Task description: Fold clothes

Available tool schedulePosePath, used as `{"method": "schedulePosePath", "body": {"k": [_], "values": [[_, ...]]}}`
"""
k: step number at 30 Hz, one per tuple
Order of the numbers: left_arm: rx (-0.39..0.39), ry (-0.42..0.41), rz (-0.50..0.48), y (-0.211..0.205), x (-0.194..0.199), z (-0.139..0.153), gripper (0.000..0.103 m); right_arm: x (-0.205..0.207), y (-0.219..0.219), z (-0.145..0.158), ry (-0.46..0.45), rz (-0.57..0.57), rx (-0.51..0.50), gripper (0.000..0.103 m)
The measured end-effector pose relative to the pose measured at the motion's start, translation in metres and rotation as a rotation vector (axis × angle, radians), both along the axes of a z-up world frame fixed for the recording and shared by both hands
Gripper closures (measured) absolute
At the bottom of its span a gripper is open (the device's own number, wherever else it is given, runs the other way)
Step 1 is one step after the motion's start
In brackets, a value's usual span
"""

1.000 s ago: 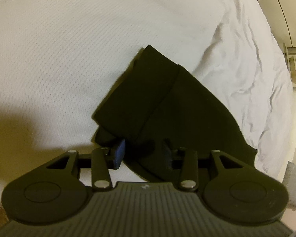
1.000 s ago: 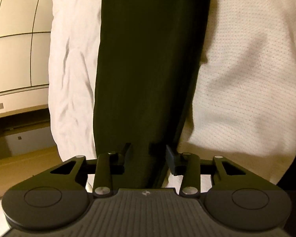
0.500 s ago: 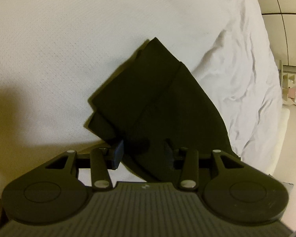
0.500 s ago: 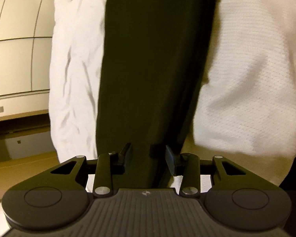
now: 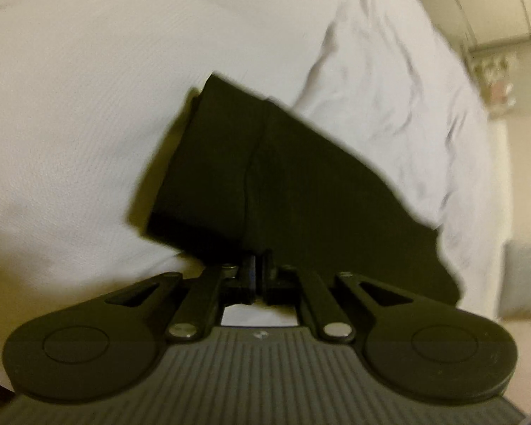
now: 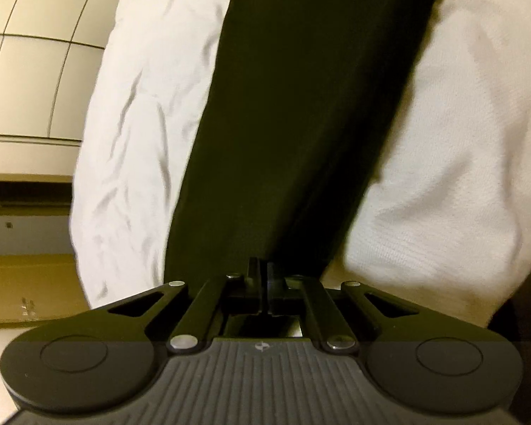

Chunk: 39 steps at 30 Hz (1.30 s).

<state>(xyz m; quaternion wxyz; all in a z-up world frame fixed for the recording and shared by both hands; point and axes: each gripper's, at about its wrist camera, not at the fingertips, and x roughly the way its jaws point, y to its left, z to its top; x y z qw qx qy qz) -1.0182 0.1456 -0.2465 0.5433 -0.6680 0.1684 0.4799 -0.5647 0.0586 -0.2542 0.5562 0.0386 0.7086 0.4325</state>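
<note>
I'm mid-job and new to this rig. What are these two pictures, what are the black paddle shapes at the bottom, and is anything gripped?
Each picture comes from a camera mounted on a hand-held gripper, looking along its two fingers. The paddle shapes are the gripper's own body. The left gripper is shut on the near edge of a dark garment lying on white bedding. The right gripper is likewise shut on the garment, which runs away from it as a long dark strip. Both pictures are somewhat blurred.
</note>
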Motion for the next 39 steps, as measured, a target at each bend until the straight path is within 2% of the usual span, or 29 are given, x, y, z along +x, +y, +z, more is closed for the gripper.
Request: {"method": "schedulePosePath", "body": {"k": [3,5,6,7,8,10,12,15,16,18,20,22,23,25,27,29,30,32,33,37,39], "values": [[-0.038,0.062,-0.029,-0.006,0.004,-0.018,0.102,-0.003,-0.005,-0.012,-0.046,0.034,-0.066,0.100],[-0.057,0.082,-0.032,-0.007,0.005,-0.020,0.099,-0.005,-0.005,-0.023,-0.053,0.048,-0.106,0.099],[-0.052,0.109,-0.053,-0.006,0.008,-0.014,0.097,-0.007,-0.003,-0.024,-0.068,0.061,-0.117,0.094],[-0.047,0.138,-0.077,-0.004,0.010,-0.008,0.093,-0.010,0.000,-0.022,-0.086,0.084,-0.117,0.082],[-0.042,0.183,-0.113,-0.003,0.013,-0.001,0.088,-0.012,0.002,-0.016,-0.126,0.112,-0.121,0.078],[-0.050,0.252,-0.180,-0.003,0.019,0.013,0.089,-0.020,0.008,0.003,-0.271,0.190,-0.134,0.066],[-0.026,0.283,-0.251,-0.006,0.026,0.029,0.089,-0.029,0.013,0.021,-0.432,0.268,-0.144,0.066],[0.070,0.330,-0.323,-0.007,0.042,0.048,0.089,-0.045,0.018,0.043,-0.614,0.371,-0.095,0.066],[0.106,0.345,-0.337,-0.004,0.049,0.051,0.089,-0.052,0.022,0.046,-0.658,0.407,-0.071,0.066],[0.128,0.364,-0.359,0.007,0.062,0.044,0.089,-0.065,0.029,0.047,-0.730,0.478,-0.030,0.061],[0.112,0.425,-0.389,0.016,0.075,0.024,0.088,-0.077,0.032,0.041,-0.779,0.546,0.002,0.056],[0.054,0.479,-0.417,0.018,0.080,0.008,0.089,-0.081,0.041,0.021,-0.799,0.627,-0.048,0.043],[0.030,0.490,-0.426,0.016,0.081,0.003,0.090,-0.083,0.043,0.009,-0.803,0.668,-0.104,0.044],[0.052,0.477,-0.411,0.010,0.079,0.013,0.090,-0.079,0.038,0.004,-0.792,0.666,-0.147,0.046],[0.081,0.491,-0.428,0.007,0.079,0.020,0.086,-0.073,0.030,0.017,-0.778,0.618,-0.115,0.044],[0.042,0.546,-0.496,0.008,0.086,0.010,0.086,-0.069,0.024,0.024,-0.750,0.600,-0.088,0.036],[0.011,0.556,-0.504,0.010,0.089,0.005,0.087,-0.067,0.026,0.022,-0.718,0.609,-0.110,0.030],[-0.015,0.548,-0.465,0.015,0.090,0.011,0.088,-0.066,0.030,0.016,-0.681,0.629,-0.199,0.034],[-0.002,0.536,-0.454,0.016,0.091,0.020,0.088,-0.064,0.029,0.019,-0.679,0.619,-0.210,0.036],[0.080,0.520,-0.480,0.015,0.104,0.056,0.082,-0.048,0.014,0.060,-0.694,0.538,-0.129,0.030],[0.094,0.517,-0.495,0.013,0.110,0.065,0.081,-0.040,0.010,0.074,-0.710,0.524,-0.111,0.028]]}}
